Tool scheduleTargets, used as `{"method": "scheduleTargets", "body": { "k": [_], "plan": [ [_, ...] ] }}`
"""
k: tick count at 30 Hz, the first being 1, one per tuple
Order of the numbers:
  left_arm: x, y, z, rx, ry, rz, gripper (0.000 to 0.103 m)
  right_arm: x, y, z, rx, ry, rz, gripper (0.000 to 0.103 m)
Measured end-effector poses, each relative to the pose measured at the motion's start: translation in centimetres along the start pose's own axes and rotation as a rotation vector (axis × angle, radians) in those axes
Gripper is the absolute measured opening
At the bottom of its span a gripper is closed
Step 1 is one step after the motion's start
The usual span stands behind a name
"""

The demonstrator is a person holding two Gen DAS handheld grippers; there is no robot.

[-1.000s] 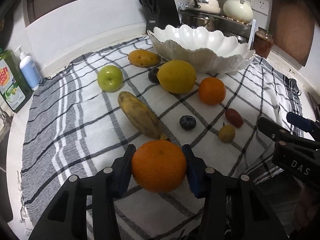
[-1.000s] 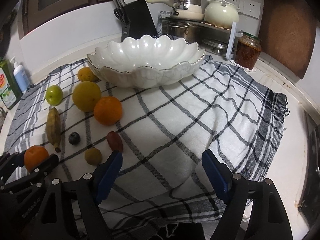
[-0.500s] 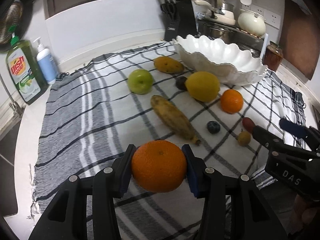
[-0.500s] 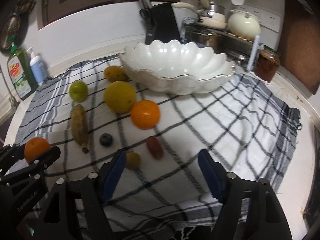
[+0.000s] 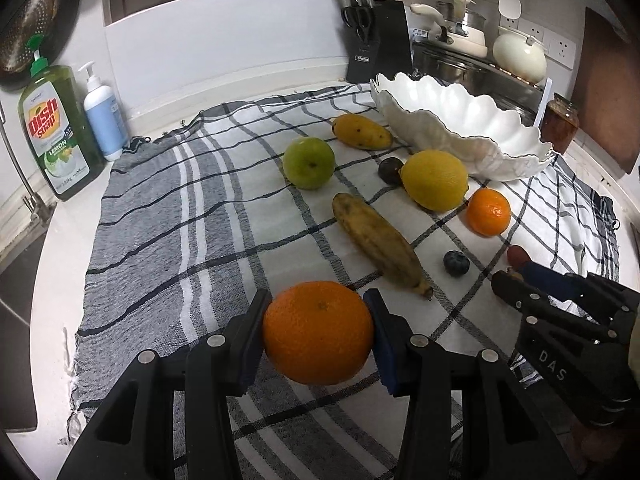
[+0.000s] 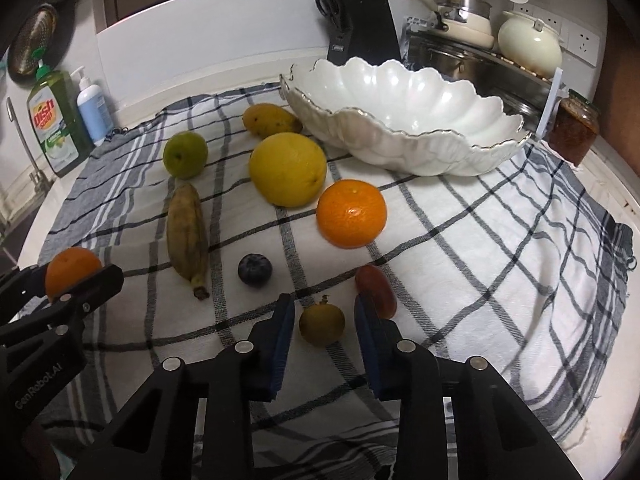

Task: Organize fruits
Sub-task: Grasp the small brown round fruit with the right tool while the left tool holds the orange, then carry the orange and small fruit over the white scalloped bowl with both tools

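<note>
My left gripper (image 5: 318, 334) is shut on a large orange (image 5: 318, 332) and holds it above the checked cloth (image 5: 200, 208); the orange also shows in the right wrist view (image 6: 72, 268). My right gripper (image 6: 324, 320) is open, its fingers on either side of a small brownish-yellow fruit (image 6: 322, 324) that lies on the cloth. A red oval fruit (image 6: 376, 290) lies beside the right finger. The white scalloped bowl (image 6: 404, 120) stands empty at the back. A second orange (image 6: 352, 213), a lemon (image 6: 288, 169), a banana (image 6: 187, 236), a blueberry (image 6: 255, 270), a green apple (image 6: 185, 155) and a mango (image 6: 272, 120) lie on the cloth.
A dark plum (image 5: 390, 170) sits behind the lemon. A dish soap bottle (image 5: 56, 132) and a pump bottle (image 5: 102, 116) stand at the left. A knife block (image 5: 378, 52), pots on a rack (image 6: 480, 52) and a jar (image 6: 574, 132) line the back.
My left gripper lifted and drew back with the orange. My right gripper moved left and forward, narrowed its opening, and now straddles the small brownish-yellow fruit.
</note>
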State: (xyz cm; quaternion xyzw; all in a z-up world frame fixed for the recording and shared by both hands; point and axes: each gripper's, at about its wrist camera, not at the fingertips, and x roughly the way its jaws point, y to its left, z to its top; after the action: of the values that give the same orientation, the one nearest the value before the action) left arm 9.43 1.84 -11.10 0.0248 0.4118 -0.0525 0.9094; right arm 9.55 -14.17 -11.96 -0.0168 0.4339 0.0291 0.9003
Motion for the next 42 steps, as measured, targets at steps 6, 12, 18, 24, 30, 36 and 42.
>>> {"method": "scheduleTargets", "body": {
  "k": [6,12,18,24,30,36,42],
  "plan": [
    [0.2,0.1,0.1,0.0,0.003,-0.002,0.046,0.3,0.1,-0.1,-0.004,0.004,-0.004,0.025],
    [-0.1,0.0,0.4,0.006,-0.007,-0.004,0.046,-0.5,-0.1,0.3,-0.001,-0.025,-0.005,0.025],
    [-1.1,-0.7,1.4,0.021,-0.032,-0.013,0.046,-1.7,-0.6,0.7,0.011,-0.057,-0.002,0.025],
    [-2.0,-2.0,3.2,0.045,-0.058,-0.052,0.046,-2.9,-2.2,1.8,0.053,-0.073,-0.001,0.025],
    [-2.5,-3.7,5.9,0.078,-0.091,-0.088,0.046,-3.6,-4.1,3.4,0.081,-0.108,-0.02,0.025],
    [-2.6,-4.9,8.8,0.1,-0.13,-0.119,0.046,-4.1,-5.5,5.5,0.085,-0.138,-0.037,0.025],
    [-3.0,-5.6,11.4,0.109,-0.187,-0.117,0.046,-4.8,-6.8,8.1,0.09,-0.175,-0.038,0.025]
  ]
}}
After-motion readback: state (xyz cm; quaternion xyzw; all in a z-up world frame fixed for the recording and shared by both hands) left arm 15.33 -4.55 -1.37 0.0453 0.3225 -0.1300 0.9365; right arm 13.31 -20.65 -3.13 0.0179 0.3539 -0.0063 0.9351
